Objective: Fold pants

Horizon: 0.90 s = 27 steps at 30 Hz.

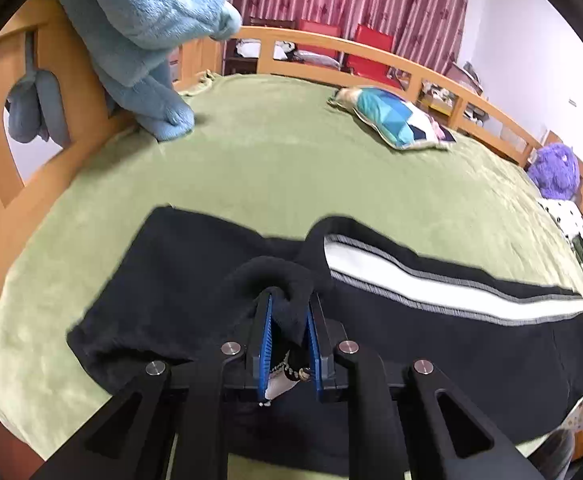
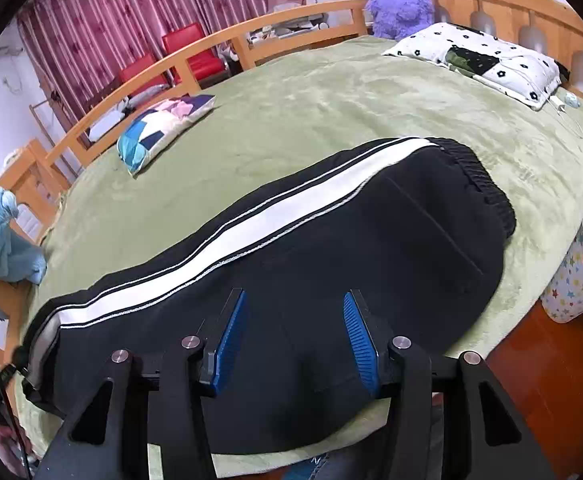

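Black pants with a white side stripe lie across the green blanket on the bed. My left gripper is shut on a raised bunch of the black fabric at the leg end, and a drawcord hangs between its blue pads. In the right wrist view the pants stretch from the elastic waistband at the right to the legs at the left. My right gripper hovers over the seat area, open, with nothing between its fingers.
A light blue fleece hangs over the wooden footboard. A patchwork cushion lies near the far rail. A purple plush toy and a flower-print pillow sit at the headboard. A star-print bin stands beside the bed.
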Tool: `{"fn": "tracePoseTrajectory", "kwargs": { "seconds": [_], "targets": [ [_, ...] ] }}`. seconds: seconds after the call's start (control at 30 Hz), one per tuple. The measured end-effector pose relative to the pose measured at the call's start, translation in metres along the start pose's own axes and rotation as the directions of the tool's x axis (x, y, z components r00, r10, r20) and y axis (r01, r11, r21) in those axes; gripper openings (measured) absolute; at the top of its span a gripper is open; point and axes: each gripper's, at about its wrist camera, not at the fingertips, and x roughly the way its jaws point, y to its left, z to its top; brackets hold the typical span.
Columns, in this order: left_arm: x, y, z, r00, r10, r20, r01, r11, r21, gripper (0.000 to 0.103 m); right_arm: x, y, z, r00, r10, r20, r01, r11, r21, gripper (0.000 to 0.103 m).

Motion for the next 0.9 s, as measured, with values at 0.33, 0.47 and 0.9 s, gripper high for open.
{"fn": "tracePoseTrajectory", "kwargs": {
  "seconds": [0.33, 0.47, 0.9],
  "targets": [
    [0.036, 0.048, 0.081, 0.995, 0.077, 0.056, -0.074, 0.996, -0.057, 0.015, 0.007, 0.022, 0.002, 0.999, -0.037, -0.011, 0.036, 0.999, -0.026, 0.049],
    [0.063, 0.065, 0.102, 0.998, 0.070, 0.003, -0.070, 0.994, -0.086, 0.019, 0.011, 0.026, -0.002, 0.996, -0.089, -0.023, 0.088, 0.995, -0.053, 0.049],
    [0.019, 0.092, 0.046, 0.999, -0.032, -0.038, 0.030, 0.998, -0.063, 0.051, 0.028, 0.044, -0.015, 0.998, -0.039, -0.055, 0.036, 0.998, -0.058, 0.049]
  ]
}}
